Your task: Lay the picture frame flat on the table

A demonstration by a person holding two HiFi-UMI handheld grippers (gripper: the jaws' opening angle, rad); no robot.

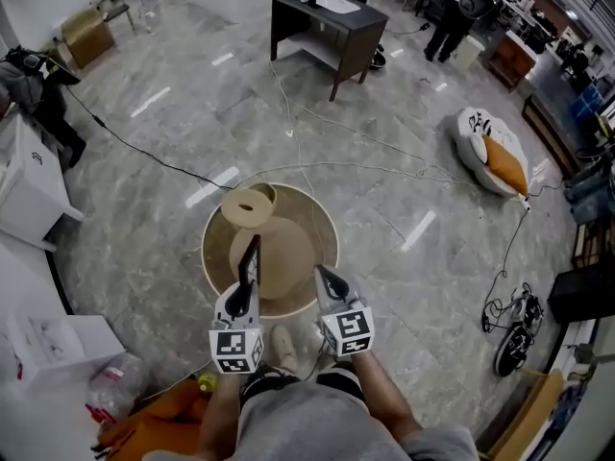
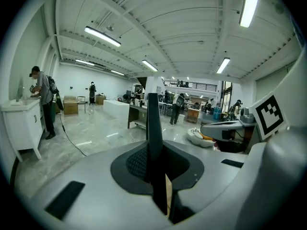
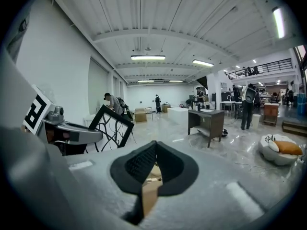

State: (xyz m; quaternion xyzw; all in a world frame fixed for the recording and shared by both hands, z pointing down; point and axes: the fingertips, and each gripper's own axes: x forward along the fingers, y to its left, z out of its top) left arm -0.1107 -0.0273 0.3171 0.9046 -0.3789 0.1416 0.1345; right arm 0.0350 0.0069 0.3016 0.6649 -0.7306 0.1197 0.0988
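My left gripper is shut on the lower edge of a black picture frame, which stands upright and edge-on above the round beige table. In the left gripper view the frame is a dark vertical bar pinched between the jaws of the left gripper. From the right gripper view the frame shows a white picture with black branch lines, with the left gripper under it. My right gripper hangs just to the right, over the table's near edge; this right gripper is shut and empty.
A beige vase-like piece takes up the table's middle. The floor around is grey marble with cables. A dark desk stands far ahead, a white cabinet at left, a cushion at right. People stand in the distance.
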